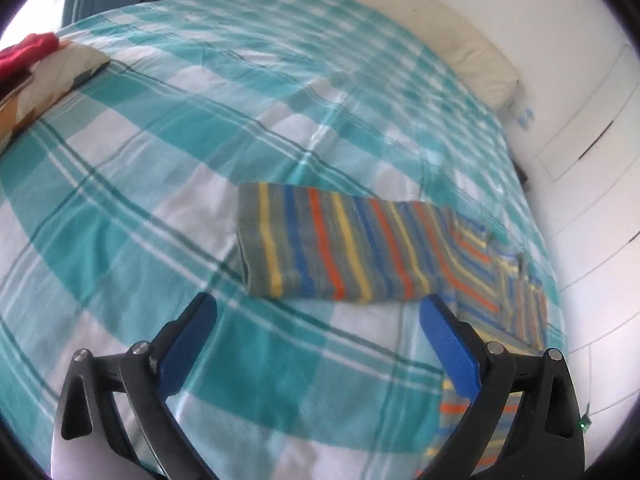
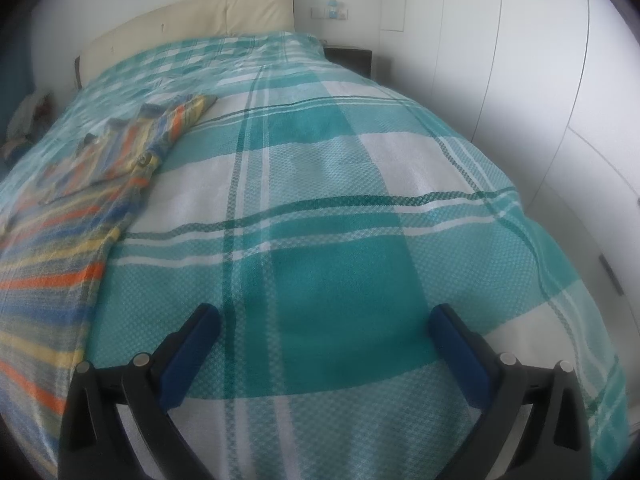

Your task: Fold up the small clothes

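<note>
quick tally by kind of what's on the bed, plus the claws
Striped garment: 1, lying flat on the checked bedspread, one part folded over
Red cloth: 1, at the far edge on a patterned item
Patterned item: 1, kind unclear
Claws: 2, left claw and right claw, both open and empty
Total: 5

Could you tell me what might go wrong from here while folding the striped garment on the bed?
Both grippers are open and hold nothing. The striped garment has one part folded across; a clumsy grab by the left gripper may undo it. The bedspread lies directly beneath, so fingers could pinch it along with the garment. The right gripper faces bare bedspread, with the garment off to its left, so it may miss the edge.
</note>
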The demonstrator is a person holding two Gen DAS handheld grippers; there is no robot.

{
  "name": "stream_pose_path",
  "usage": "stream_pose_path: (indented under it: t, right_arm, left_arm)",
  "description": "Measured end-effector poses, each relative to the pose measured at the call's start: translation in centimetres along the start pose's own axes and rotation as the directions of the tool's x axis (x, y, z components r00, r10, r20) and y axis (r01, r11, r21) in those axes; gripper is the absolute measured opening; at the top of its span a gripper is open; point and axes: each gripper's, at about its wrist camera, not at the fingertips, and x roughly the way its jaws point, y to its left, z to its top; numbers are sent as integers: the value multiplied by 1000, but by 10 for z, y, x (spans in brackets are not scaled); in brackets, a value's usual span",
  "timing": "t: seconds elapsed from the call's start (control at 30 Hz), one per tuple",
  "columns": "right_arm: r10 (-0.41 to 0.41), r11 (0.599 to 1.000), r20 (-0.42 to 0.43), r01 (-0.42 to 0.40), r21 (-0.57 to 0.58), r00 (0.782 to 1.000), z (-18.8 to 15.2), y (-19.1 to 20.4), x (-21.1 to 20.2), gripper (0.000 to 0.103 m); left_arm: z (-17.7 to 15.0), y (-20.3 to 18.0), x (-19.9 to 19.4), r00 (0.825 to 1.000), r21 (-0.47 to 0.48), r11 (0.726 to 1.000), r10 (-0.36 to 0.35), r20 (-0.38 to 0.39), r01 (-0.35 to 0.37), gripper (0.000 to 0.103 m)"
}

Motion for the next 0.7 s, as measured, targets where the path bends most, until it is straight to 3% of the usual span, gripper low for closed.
stream_pose_path:
  t: [0.1, 0.17, 0.23, 0.27, 0.33, 0.37, 0.4, 0.53, 0.63, 0.7]
  right_arm:
    - [0, 1000, 0, 0, 0, 1000, 0, 0, 0, 103]
    - [0, 1000, 1, 0, -1, 1000, 0, 0, 0, 103]
    - [1, 1000, 0, -1, 0, 1000, 0, 0, 0, 103]
    - [0, 1000, 0, 0, 0, 1000, 0, 0, 0, 103]
    - [-3, 1000, -1, 3, -2, 1000, 0, 1, 0, 103]
    - [-4, 1000, -1, 4, -3, 1000, 1, 1, 1, 103]
    - [-4, 1000, -2, 4, -4, 1000, 1, 1, 1, 103]
    - [-3, 1000, -3, 3, -4, 1000, 1, 1, 2, 103]
    - [-5, 1000, -3, 5, -4, 1000, 1, 1, 1, 103]
    - [-7, 1000, -4, 7, -7, 1000, 1, 1, 2, 103]
  left_arm:
    - [22, 11, 35, 995, -4, 995, 100, -17, -100, 88]
    - [29, 24, 56, 995, -76, 994, 77, -56, -81, 80]
    - [30, 35, 78, 993, -148, 988, 36, -109, -52, 79]
    - [29, 36, 86, 991, -153, 986, 48, -125, -68, 75]
    - [26, 29, 91, 985, -105, 986, 116, -125, -129, 59]
    - [27, 26, 91, 982, -75, 986, 142, -124, -152, 19]
    - [28, 21, 91, 978, -53, 984, 164, -131, -172, 4]
    - [45, -18, 61, 994, -11, 996, 88, -63, -88, 2]
    - [56, -92, 33, 1000, 137, 991, -10, -19, 12, 2]
    - [56, -152, 24, 996, 241, 967, -82, -23, 85, 2]
